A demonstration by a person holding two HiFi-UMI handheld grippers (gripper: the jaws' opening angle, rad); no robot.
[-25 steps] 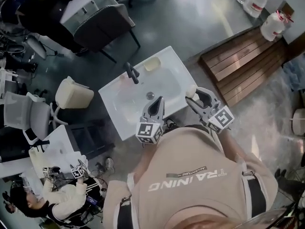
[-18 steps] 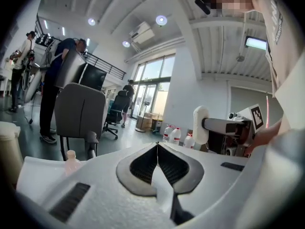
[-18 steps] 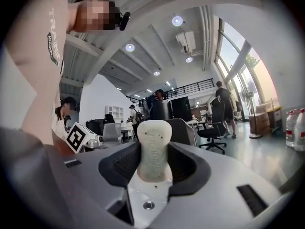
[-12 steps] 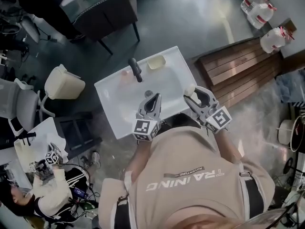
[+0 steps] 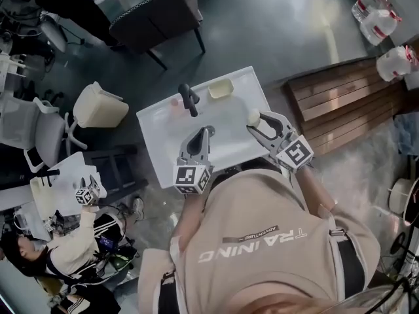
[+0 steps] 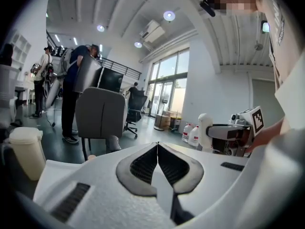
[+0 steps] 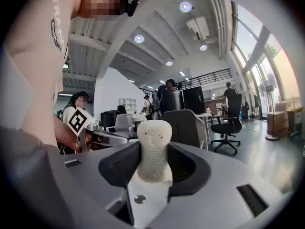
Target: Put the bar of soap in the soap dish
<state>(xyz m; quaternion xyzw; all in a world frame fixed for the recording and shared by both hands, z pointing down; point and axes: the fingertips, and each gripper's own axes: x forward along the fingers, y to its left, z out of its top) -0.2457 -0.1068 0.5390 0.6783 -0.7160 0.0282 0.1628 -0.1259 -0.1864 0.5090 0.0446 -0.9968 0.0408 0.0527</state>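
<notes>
**Washbasin in an open office: soap held short of its dish**

Grey office floor surrounds a white washbasin (image 5: 157, 146), seen from steeply above. A dark faucet (image 5: 188, 99) stands at its far edge. The pale soap dish (image 5: 221, 89) sits just beside the faucet on the far rim and appears empty.

The right gripper (image 5: 257, 121) clamps the cream bar of soap (image 5: 253, 116), its jaws parted only by the bar's thickness. It holds the bar over the basin's right rim, apart from the dish. Gripping the bar by one end probably leaves the free end clear to be lowered into the dish.

The left gripper (image 5: 207, 131) hangs over the near part of the bowl, jaws pressed together with nothing between them. It is likely parked there because the placement needs only one tool.

The head view alone gives the layout: the soap, the dish and the gap between them. Neither gripper view shows the basin, since both cameras tilt up toward the ceiling lights and distant desks.

The right gripper view supplies the grip detail. The dark pads pinch the bar low down, and its rounded end projects upright beyond the tips.

The left gripper view confirms that its own pads meet. It also shows, at the right, the other gripper from the side with the soap standing in it.
</notes>
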